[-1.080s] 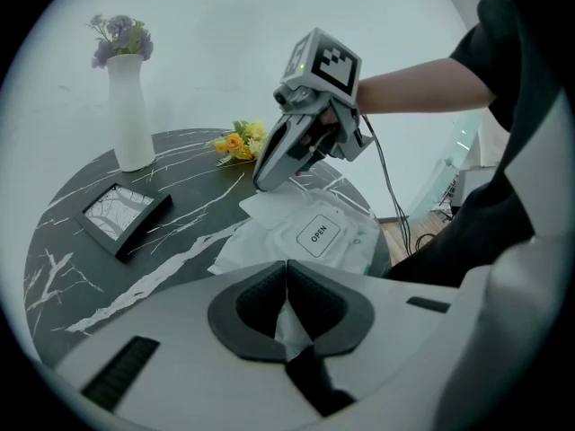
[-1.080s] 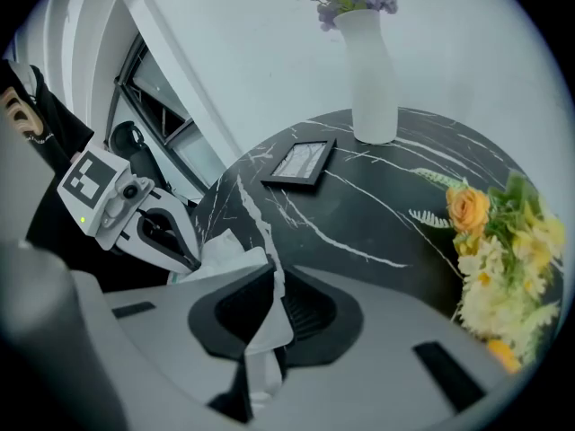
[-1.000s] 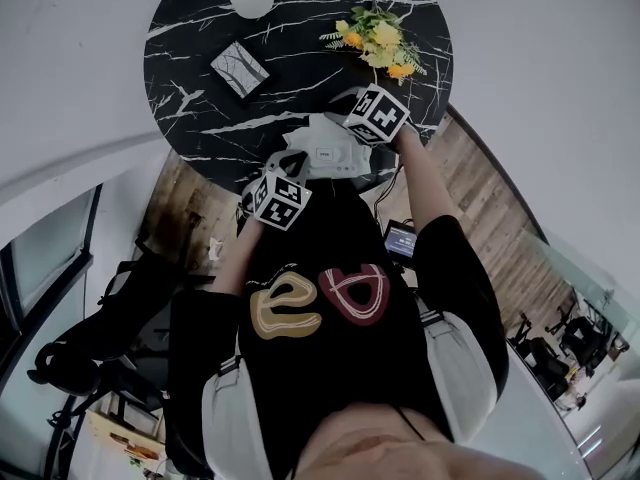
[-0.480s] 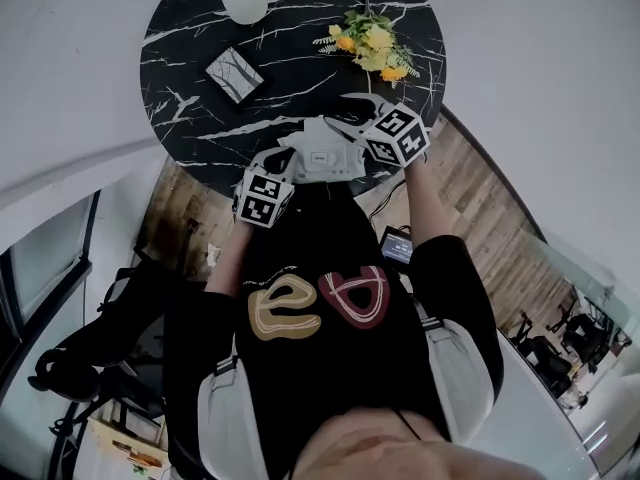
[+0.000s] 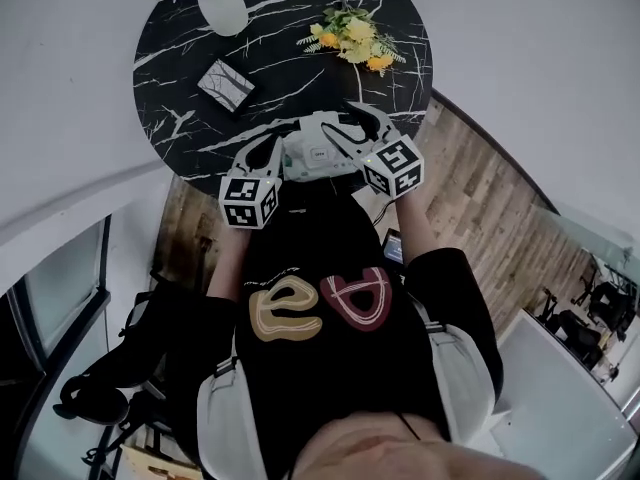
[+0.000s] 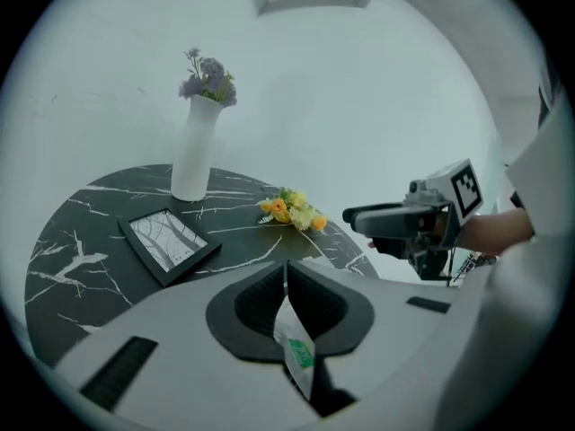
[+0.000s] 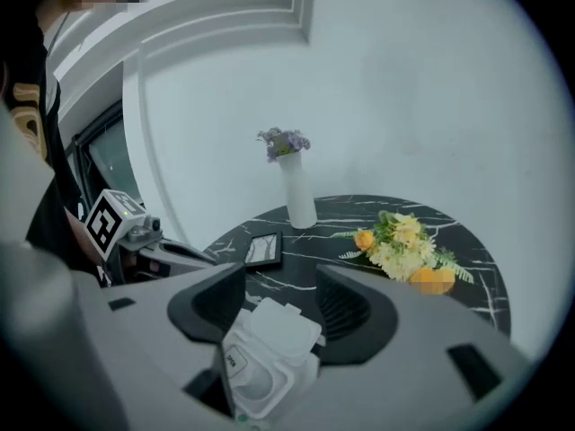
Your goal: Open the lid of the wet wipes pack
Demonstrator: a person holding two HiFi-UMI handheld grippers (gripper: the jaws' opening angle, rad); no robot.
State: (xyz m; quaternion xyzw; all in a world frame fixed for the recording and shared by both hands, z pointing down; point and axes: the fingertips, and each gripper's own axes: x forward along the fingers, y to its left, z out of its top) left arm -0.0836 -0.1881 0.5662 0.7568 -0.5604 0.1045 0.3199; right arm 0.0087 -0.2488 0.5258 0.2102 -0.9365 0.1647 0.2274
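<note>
The white wet wipes pack (image 5: 314, 154) is held up over the near edge of the round black marble table (image 5: 180, 118). My left gripper (image 6: 286, 272) is shut on the pack's thin end seal (image 6: 295, 348), which carries green print. In the right gripper view the pack (image 7: 252, 366) lies between the wide jaws of my right gripper (image 7: 278, 285), with its white lid (image 7: 280, 327) flipped up and the oval opening showing. Those jaws are opening and their pads stand off the pack. In the head view the right gripper (image 5: 352, 128) is at the pack's right end.
On the table stand a white vase with purple flowers (image 5: 222, 8), a black picture frame (image 5: 225, 85) and a bunch of yellow flowers (image 5: 350, 40). The person stands close against the near table edge, on a wooden floor (image 5: 480, 208).
Both grippers have risen and the pack has come up with the left one. The right gripper has drawn back to the pack's right end and its jaws have spread wide.
</note>
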